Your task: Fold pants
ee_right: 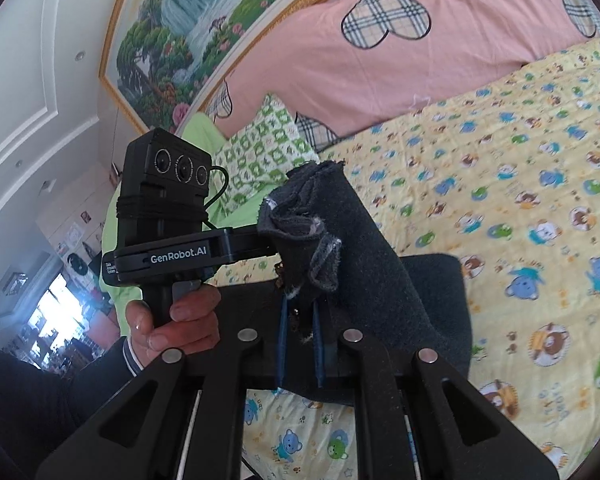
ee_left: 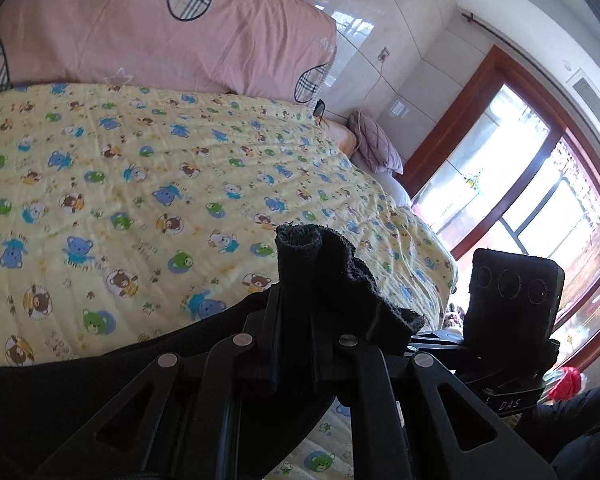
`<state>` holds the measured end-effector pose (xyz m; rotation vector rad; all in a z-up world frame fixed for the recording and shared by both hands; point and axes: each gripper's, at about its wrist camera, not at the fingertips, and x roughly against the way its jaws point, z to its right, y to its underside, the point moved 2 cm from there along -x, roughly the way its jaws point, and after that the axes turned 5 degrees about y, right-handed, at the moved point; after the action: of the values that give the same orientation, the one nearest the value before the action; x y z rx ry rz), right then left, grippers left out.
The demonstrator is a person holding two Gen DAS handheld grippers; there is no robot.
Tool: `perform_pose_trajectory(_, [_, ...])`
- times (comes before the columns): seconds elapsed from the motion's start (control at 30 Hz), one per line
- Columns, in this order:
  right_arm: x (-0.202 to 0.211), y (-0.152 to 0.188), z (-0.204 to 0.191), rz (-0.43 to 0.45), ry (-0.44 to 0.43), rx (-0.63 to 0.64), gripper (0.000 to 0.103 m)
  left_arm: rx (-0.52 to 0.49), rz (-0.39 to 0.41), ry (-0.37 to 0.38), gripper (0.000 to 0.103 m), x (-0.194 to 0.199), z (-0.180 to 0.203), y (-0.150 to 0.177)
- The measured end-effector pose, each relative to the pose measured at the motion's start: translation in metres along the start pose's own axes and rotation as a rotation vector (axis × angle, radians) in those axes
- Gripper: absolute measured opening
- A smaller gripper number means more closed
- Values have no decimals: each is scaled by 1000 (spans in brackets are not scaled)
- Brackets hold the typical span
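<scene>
Dark pants (ee_left: 324, 280) bunch up between the fingers of my left gripper (ee_left: 296, 320), which is shut on the cloth; more of the fabric trails off to the lower left over the bed. In the right wrist view my right gripper (ee_right: 300, 312) is shut on another edge of the pants (ee_right: 352, 240), whose dark cloth hangs down to the right above the quilt. Both grippers hold the pants lifted off the yellow bear-print quilt (ee_left: 140, 184). The other gripper's camera unit (ee_left: 512, 292) shows at the right, and a hand (ee_right: 176, 320) grips the left gripper's handle.
A pink duvet (ee_left: 160, 40) with plaid hearts lies along the head of the bed. A purple pillow (ee_left: 376, 148) sits at the bed's far corner near a wood-framed window (ee_left: 540, 200). A green patterned pillow (ee_right: 260, 148) and a framed landscape painting (ee_right: 204, 20) are behind.
</scene>
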<state>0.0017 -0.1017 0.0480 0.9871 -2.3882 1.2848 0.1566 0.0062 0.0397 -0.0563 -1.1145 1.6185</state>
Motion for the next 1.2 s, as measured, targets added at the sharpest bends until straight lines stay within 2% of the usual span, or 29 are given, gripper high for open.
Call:
perform_pose_trajectory(0.13, [-20,8,1,-57,-5,1,12,72,13,0,10,5,-23,18])
perform_pose_trajectory(0.37, [-46,21,2,-144,-1,-3,13,127,2,-30,10,8,-51,40])
perform_pose_trajectory(0.73, [-68,31,-1,-238,41,22,14,205,-25,-54,8,13,-73,62])
perform_pose_trajectory(0.9, [-72,36,-3,-270,45,29,20,233,-20,-95,9,26,-77,74])
perform_pose_trajectory(1.07, [-75,39,-11,-287,19,45,40,294,-5,-153,9,44,-83,83])
perform_pose_trajectory(1.2, [-79,42,-19,-303,-3,46,41,335,31,-187,10,65,-84,93])
